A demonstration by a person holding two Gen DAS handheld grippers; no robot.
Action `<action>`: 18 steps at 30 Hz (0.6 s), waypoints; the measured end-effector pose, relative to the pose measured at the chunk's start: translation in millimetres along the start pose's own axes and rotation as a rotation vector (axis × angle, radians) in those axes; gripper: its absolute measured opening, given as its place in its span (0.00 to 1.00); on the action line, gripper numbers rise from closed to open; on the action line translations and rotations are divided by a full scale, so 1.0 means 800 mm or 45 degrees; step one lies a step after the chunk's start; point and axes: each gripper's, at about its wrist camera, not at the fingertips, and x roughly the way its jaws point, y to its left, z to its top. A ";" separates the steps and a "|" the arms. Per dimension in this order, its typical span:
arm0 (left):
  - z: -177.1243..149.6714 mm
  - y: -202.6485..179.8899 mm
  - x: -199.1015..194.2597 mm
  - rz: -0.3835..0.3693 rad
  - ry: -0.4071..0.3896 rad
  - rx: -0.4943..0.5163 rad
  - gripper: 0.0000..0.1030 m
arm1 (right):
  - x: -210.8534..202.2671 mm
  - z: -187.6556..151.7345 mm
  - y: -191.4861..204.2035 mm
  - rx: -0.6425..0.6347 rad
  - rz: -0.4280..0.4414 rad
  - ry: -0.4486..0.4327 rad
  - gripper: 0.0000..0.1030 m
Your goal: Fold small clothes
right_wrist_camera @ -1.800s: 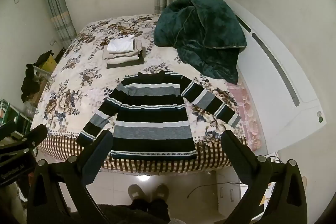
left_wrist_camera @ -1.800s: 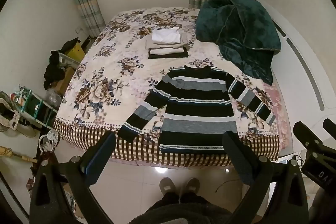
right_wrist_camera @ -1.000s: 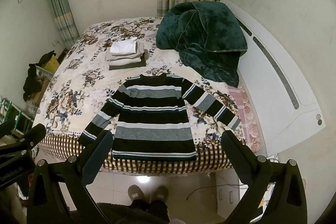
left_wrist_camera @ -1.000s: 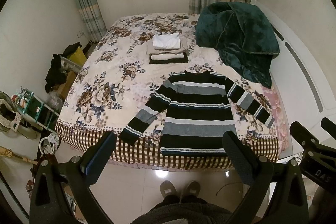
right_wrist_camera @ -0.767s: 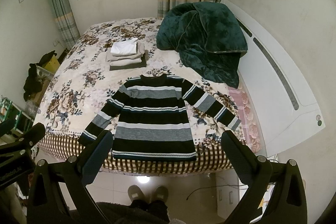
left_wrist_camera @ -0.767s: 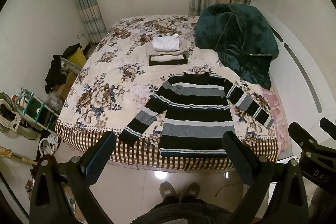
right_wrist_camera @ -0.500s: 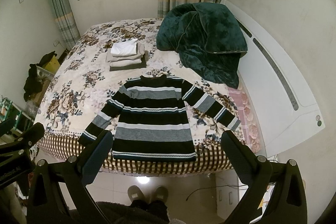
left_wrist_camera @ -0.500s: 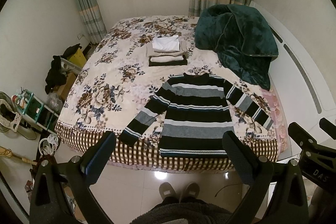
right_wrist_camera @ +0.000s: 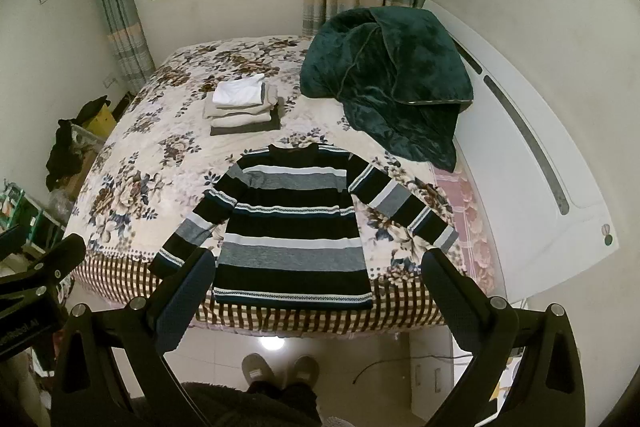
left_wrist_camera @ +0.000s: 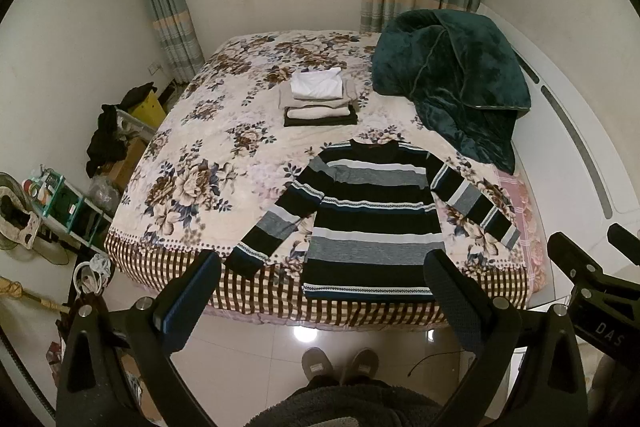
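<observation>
A black, grey and white striped sweater [left_wrist_camera: 372, 219] lies flat, front down the bed's near edge, both sleeves spread; it also shows in the right wrist view [right_wrist_camera: 294, 223]. A stack of folded clothes [left_wrist_camera: 318, 103] sits behind it, also seen in the right wrist view [right_wrist_camera: 244, 105]. My left gripper [left_wrist_camera: 320, 291] is open and empty, held high above the floor in front of the bed. My right gripper [right_wrist_camera: 316, 287] is open and empty too, at a similar height.
A dark green blanket [left_wrist_camera: 452, 83] is heaped at the bed's far right by the white headboard [right_wrist_camera: 532, 155]. Shelves and clutter [left_wrist_camera: 56, 195] stand left of the bed. The person's slippers [left_wrist_camera: 340, 363] are on the tiled floor.
Both grippers have drawn back and risen slightly from the bed, so the sweater looks a little smaller and farther. Nothing on the bed has moved.
</observation>
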 end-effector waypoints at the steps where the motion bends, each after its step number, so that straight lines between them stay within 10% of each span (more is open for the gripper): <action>1: 0.002 0.000 -0.001 0.000 0.000 0.000 1.00 | 0.000 0.000 0.000 0.002 0.000 0.000 1.00; 18: -0.002 0.001 0.000 -0.005 -0.007 -0.003 1.00 | -0.005 0.001 -0.002 0.001 0.000 -0.004 1.00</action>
